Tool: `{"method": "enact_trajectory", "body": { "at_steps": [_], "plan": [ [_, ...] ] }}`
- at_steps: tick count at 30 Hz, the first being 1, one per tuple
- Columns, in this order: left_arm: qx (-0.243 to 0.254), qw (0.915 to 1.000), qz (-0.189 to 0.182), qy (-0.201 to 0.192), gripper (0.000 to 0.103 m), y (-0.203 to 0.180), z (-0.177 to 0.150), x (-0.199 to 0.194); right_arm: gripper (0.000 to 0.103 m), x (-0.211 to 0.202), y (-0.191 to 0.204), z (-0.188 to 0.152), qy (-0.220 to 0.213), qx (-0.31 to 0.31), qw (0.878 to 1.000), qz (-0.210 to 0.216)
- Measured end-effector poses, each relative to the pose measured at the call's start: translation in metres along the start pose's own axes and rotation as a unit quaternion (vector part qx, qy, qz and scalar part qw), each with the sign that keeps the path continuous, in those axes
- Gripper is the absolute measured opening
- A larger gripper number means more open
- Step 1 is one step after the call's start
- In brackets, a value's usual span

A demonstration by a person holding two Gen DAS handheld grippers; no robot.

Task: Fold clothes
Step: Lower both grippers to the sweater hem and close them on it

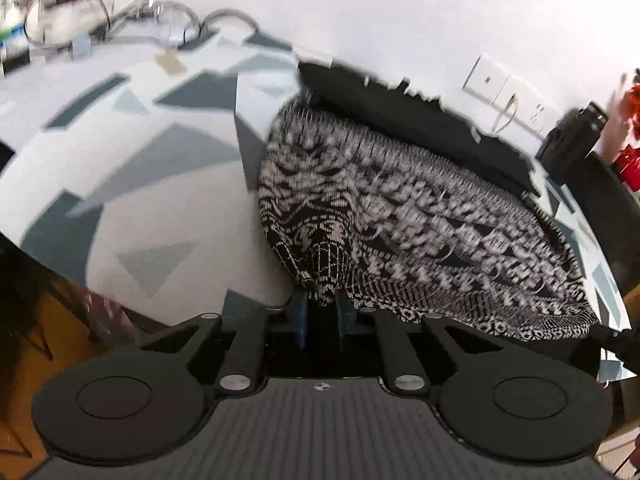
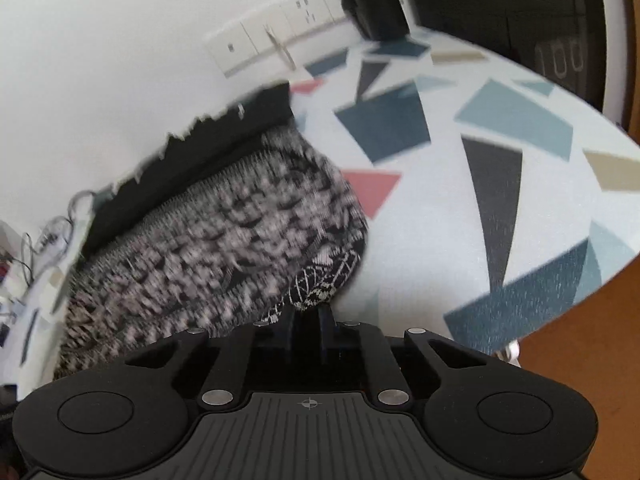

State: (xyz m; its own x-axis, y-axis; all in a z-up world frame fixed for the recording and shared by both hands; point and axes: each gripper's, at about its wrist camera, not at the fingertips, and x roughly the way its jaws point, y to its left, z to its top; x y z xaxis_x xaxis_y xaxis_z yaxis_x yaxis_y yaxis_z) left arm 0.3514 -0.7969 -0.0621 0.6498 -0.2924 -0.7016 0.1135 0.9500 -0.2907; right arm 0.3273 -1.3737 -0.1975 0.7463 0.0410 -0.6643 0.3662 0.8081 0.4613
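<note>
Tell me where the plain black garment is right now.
The black garment lies along the wall at the far edge of the table, directly behind the patterned knit that both grippers pinch; the right wrist view shows the same.

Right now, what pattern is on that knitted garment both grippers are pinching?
The knitted garment has a black-and-white zigzag, geometric knit pattern, clearest in the left wrist view.

Left gripper (image 1: 322, 298) — jaws pinched on cloth; right gripper (image 2: 309, 309) — jaws likewise clamped.
</note>
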Motion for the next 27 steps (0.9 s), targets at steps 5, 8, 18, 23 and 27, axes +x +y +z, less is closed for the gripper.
{"method": "enact_trajectory", "body": {
  "at_steps": [5, 8, 18, 23, 27],
  "plan": [
    [0.059, 0.9977, 0.020, -0.028, 0.022, -0.017, 0.001, -0.011, 0.006, -0.006, -0.009, 0.010, -0.020, 0.007, 1.000, -0.007],
    [0.058, 0.9975, 0.040, -0.003, 0.055, -0.018, 0.001, 0.001, 0.019, 0.001, -0.020, 0.008, 0.008, 0.030, 0.999, -0.021],
    [0.055, 0.9953, 0.075, 0.027, 0.066, -0.001, -0.002, 0.019, 0.047, 0.005, -0.018, 0.000, 0.007, -0.007, 0.999, -0.032],
    [0.070, 0.9936, 0.072, 0.053, 0.069, -0.001, -0.001, 0.024, 0.049, 0.011, -0.012, -0.002, 0.022, -0.018, 0.999, -0.022],
    [0.050, 0.9964, 0.021, 0.064, 0.039, -0.002, 0.005, 0.025, 0.034, 0.016, -0.006, 0.001, 0.033, -0.003, 0.999, 0.003]
  ]
}}
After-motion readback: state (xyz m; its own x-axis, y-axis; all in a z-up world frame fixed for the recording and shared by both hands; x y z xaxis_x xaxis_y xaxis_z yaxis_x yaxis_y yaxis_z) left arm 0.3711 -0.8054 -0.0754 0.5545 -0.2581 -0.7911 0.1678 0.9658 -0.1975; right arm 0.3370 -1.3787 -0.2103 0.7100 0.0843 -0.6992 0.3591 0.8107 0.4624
